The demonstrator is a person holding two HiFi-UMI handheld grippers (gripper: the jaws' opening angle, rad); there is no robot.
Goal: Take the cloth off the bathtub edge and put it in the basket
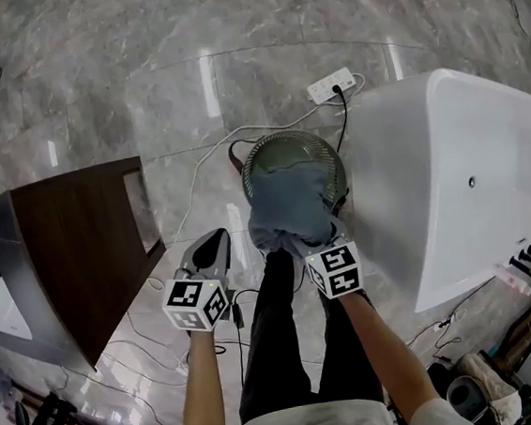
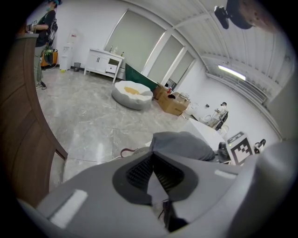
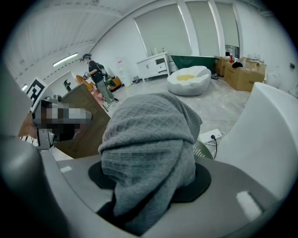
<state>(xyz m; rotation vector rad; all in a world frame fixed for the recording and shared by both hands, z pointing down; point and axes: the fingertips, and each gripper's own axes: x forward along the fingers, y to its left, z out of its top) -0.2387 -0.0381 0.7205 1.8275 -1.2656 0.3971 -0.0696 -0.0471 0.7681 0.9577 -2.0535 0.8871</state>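
A grey-blue cloth [image 1: 288,203] hangs bunched over the round green wire basket [image 1: 308,146], which stands on the floor just left of the white bathtub [image 1: 467,157]. My right gripper [image 1: 294,241] is shut on the cloth's near end. In the right gripper view the cloth [image 3: 149,135] rises in a fold from between the black pads [image 3: 200,179] of the right gripper [image 3: 149,179] and hides most of the basket. My left gripper [image 1: 219,237] hovers shut and empty beside the basket's left side. In its own view the left gripper [image 2: 152,157] has its tips touching, with the cloth [image 2: 179,144] beyond.
A dark wooden cabinet [image 1: 86,254] stands to the left. A white power strip [image 1: 331,85] and cables lie on the marble floor behind the basket. My dark trouser legs [image 1: 280,347] are below. Far off stand a person [image 3: 95,74], a cream beanbag [image 3: 188,79] and cardboard boxes [image 3: 242,74].
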